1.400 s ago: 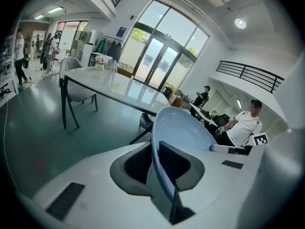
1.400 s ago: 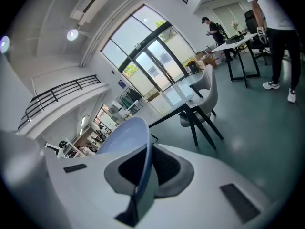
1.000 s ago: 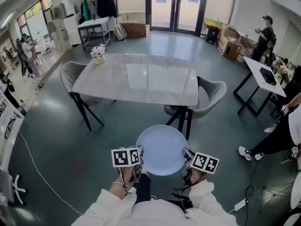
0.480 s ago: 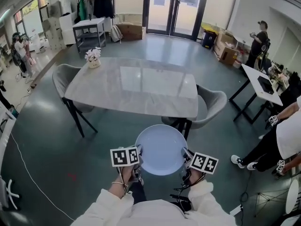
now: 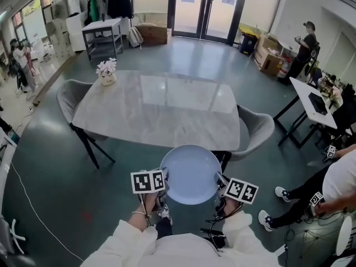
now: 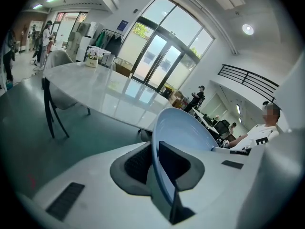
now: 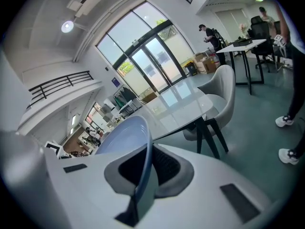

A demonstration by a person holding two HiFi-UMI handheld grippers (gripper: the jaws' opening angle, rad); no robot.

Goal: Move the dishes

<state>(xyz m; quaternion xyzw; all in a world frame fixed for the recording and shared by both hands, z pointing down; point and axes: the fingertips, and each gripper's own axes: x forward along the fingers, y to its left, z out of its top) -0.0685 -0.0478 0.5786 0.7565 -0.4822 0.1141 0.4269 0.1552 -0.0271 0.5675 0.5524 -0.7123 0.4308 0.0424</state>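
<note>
My left gripper [image 5: 165,186] and right gripper [image 5: 218,183] are each clamped on opposite rims of the pale blue plate [image 5: 191,174]. I'd bring it level onto the marble table [image 5: 156,107], then loosen.

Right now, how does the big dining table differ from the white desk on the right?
The dining table is larger than the white desk. The dining table's top is glossy and looks like marble, while the white desk's top is plain white. The dining table carries only a flower pot, at its far left corner. The white desk carries a dark flat device. Both stand on dark legs.
</note>
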